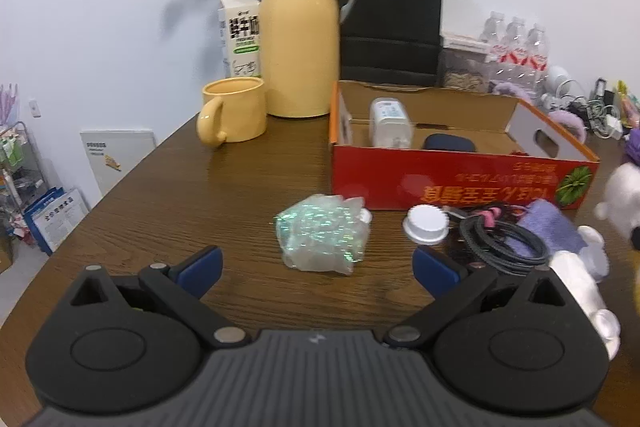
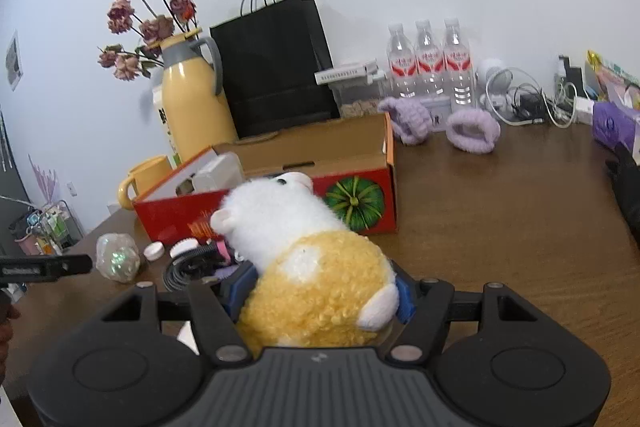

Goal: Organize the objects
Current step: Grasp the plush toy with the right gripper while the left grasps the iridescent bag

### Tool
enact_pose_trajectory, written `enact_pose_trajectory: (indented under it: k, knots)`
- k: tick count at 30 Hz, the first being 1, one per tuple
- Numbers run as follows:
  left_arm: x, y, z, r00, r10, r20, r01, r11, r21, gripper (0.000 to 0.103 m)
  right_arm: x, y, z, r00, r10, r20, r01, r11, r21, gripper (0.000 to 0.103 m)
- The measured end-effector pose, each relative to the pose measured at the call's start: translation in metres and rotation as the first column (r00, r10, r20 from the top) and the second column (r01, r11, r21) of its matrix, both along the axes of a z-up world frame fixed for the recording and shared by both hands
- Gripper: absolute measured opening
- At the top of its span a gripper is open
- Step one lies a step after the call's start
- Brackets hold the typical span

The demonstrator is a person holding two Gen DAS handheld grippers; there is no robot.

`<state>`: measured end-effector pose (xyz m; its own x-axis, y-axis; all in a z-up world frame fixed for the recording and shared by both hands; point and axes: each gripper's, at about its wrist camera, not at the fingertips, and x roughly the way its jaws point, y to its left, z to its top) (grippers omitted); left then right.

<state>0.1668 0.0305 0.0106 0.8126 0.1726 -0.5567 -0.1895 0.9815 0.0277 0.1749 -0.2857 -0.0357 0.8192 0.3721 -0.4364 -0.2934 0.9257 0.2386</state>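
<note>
Right wrist view: the right gripper (image 2: 320,297) is seen with its jaws clamped on the yellow rear of a plush toy (image 2: 304,247), whose white head points toward the red box (image 2: 360,199). The toy is judged to be held low and aimed at the box so that it can be set inside, where a white device (image 2: 216,173) already lies. In the left wrist view, the left gripper (image 1: 318,267) is held with its jaws apart and empty, just short of an iridescent bag (image 1: 320,237) on the surface (image 1: 240,179); it is judged to be lined up for the next pick. A white cap (image 1: 426,225) and a coiled cable (image 1: 500,243) lie beside the box front. Chinese print runs inverted along the box, beside a green pumpkin picture; it cannot be read. The carton (image 1: 240,35) behind the mug (image 1: 234,115) also bears Chinese characters, too blurred to make out.
</note>
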Motion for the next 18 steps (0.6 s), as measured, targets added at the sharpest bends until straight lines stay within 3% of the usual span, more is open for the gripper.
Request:
enact_pose_trajectory:
  k: [10, 16, 17, 18]
  knots:
    - [0.041, 0.024, -0.014, 0.999, 0.041, -0.011, -0.041, 0.999, -0.035, 0.103, 0.008, 0.016, 0.011, 0.999, 0.021, 0.039, -0.021, 1.0, -0.013, 0.066]
    - [0.06, 0.029, -0.029, 1.0, -0.009, -0.008, 0.008, 0.997, -0.083, 0.103, 0.011, 0.023, 0.011, 0.999, 0.029, 0.04, -0.028, 0.999, -0.014, 0.066]
    - [0.061, 0.03, -0.031, 1.0, -0.01, 0.001, 0.01, 0.996, -0.092, 0.101, 0.012, 0.023, 0.011, 0.999, 0.03, 0.038, -0.029, 0.999, -0.015, 0.066]
    - [0.061, 0.03, -0.033, 1.0, -0.014, 0.006, 0.015, 0.995, -0.097, 0.088, 0.013, 0.024, 0.011, 0.999, 0.03, 0.036, -0.03, 0.999, -0.016, 0.066]
